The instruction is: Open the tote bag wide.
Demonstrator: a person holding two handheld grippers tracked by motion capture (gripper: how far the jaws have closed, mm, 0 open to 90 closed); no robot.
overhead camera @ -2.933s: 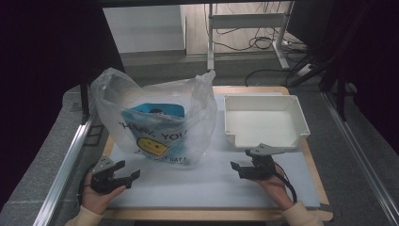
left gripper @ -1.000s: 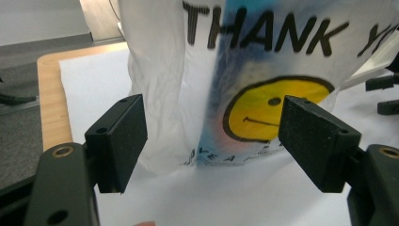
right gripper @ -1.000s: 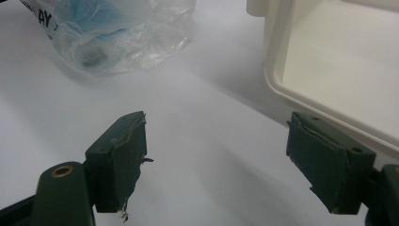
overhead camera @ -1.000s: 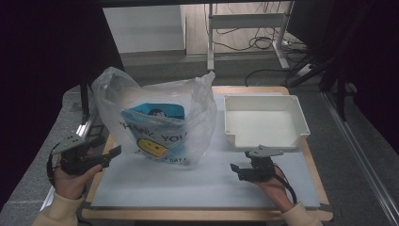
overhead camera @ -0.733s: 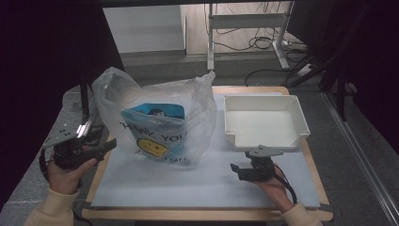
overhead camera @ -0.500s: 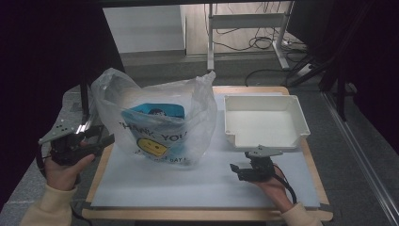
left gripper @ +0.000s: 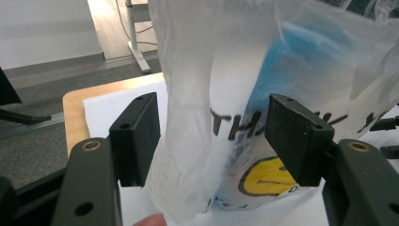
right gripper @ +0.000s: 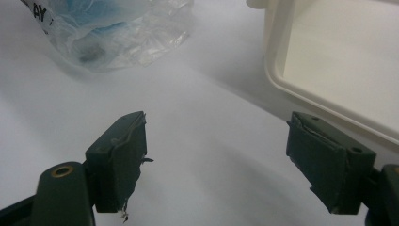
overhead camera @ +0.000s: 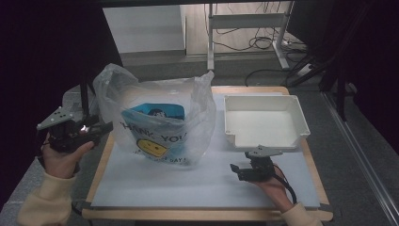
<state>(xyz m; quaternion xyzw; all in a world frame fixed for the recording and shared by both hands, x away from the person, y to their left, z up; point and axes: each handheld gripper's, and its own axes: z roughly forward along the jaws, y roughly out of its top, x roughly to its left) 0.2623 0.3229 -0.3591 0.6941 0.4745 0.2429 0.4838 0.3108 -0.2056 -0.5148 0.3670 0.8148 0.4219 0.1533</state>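
White tray point(overhead camera: 287, 136), white mat point(overhead camera: 188, 186), wooden table point(overhead camera: 197, 214)

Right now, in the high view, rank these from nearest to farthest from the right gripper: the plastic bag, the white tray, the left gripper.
From the right gripper:
1. white tray, just behind it, toward the table's far right.
2. plastic bag, across the mat to the left.
3. left gripper, beyond the bag at the table's left edge.

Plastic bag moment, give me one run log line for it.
left gripper: jaws closing around fold of plastic bag, pads not yet pressing | right gripper: open, nothing between, over white sheet | tray: empty
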